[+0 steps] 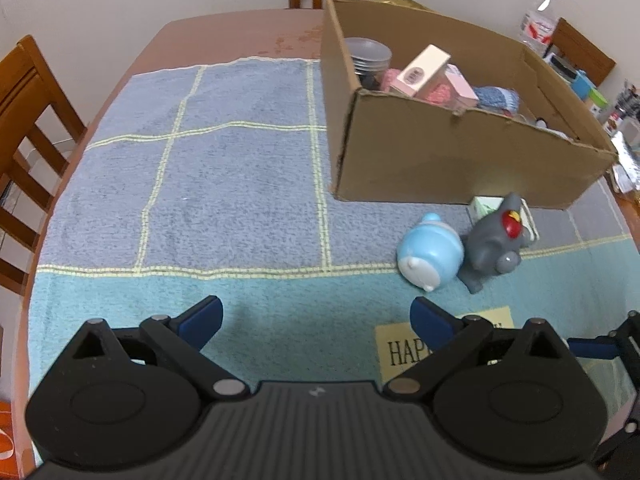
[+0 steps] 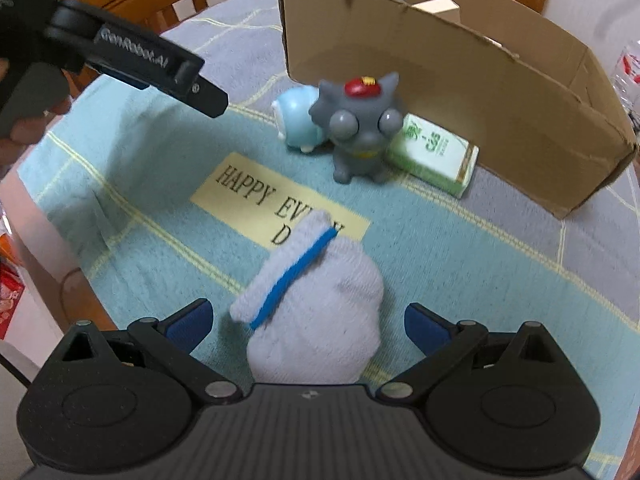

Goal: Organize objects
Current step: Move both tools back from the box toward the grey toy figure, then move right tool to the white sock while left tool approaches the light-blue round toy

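Approx. half done: several items are already held in the cardboard box point(image 1: 460, 152). Left out: grey sock point(image 2: 316, 312), blue toy point(image 1: 430, 256), grey toy point(image 2: 356, 132), green carton point(image 2: 436, 156). Both hand-held grippers, left point(image 1: 318, 316) & right point(image 2: 308, 324), are spread wide; nothing gripped.

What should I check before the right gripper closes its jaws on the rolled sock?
1. Right gripper jaws open: ok.
2. Rolled sock lies between the jaws: ok.
3. Nothing else between the jaws: ok.
4. Left gripper open and empty, off to the side: ok.
5. Grey toy, blue toy and green box lie apart from the sock: ok.
6. Room left in the cardboard box: cannot tell.
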A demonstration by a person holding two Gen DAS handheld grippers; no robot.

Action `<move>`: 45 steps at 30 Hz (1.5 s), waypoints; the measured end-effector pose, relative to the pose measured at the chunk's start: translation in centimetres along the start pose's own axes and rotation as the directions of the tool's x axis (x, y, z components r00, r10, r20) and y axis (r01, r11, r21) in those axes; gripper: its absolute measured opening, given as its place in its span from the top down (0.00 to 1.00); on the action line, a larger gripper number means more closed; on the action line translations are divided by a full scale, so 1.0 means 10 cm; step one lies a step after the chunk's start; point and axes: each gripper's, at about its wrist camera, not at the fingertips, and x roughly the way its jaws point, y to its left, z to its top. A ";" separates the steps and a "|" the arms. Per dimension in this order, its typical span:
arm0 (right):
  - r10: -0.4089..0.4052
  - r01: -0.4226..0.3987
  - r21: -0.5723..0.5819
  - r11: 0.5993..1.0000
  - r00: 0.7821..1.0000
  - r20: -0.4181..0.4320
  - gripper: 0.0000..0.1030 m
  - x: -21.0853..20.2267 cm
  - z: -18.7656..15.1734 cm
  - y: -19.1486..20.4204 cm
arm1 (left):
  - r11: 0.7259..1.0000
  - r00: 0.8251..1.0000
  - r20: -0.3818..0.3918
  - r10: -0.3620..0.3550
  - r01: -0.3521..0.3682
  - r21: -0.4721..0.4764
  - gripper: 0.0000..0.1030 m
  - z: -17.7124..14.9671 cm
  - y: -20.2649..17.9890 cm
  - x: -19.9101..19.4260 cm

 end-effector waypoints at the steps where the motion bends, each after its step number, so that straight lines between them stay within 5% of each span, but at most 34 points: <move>1: -0.006 0.006 0.008 1.000 1.000 0.000 0.00 0.02 -0.02 0.00 | 1.000 1.000 0.003 -0.008 0.008 0.006 0.03 -0.01 -0.01 -0.01; 16: -0.128 0.131 0.163 0.978 0.991 -0.027 0.00 -0.04 -0.30 -0.49 | 0.986 0.995 0.017 -0.095 0.091 0.137 0.03 0.08 -0.34 0.22; 32: -0.114 0.111 0.140 0.984 0.993 0.012 0.00 -0.02 -0.35 -0.52 | 0.905 0.996 0.027 -0.082 0.063 0.421 0.04 0.12 -0.42 0.55; 39: -0.113 0.110 0.138 0.984 0.993 0.015 0.00 -0.02 -0.35 -0.52 | 0.830 0.980 0.036 -0.194 0.145 0.539 0.20 0.14 -0.54 0.53; 45: -0.113 0.110 0.139 0.984 0.994 0.014 0.00 -0.03 -0.36 -0.52 | 0.811 0.967 0.034 -0.251 0.191 0.552 0.44 0.15 -0.63 0.53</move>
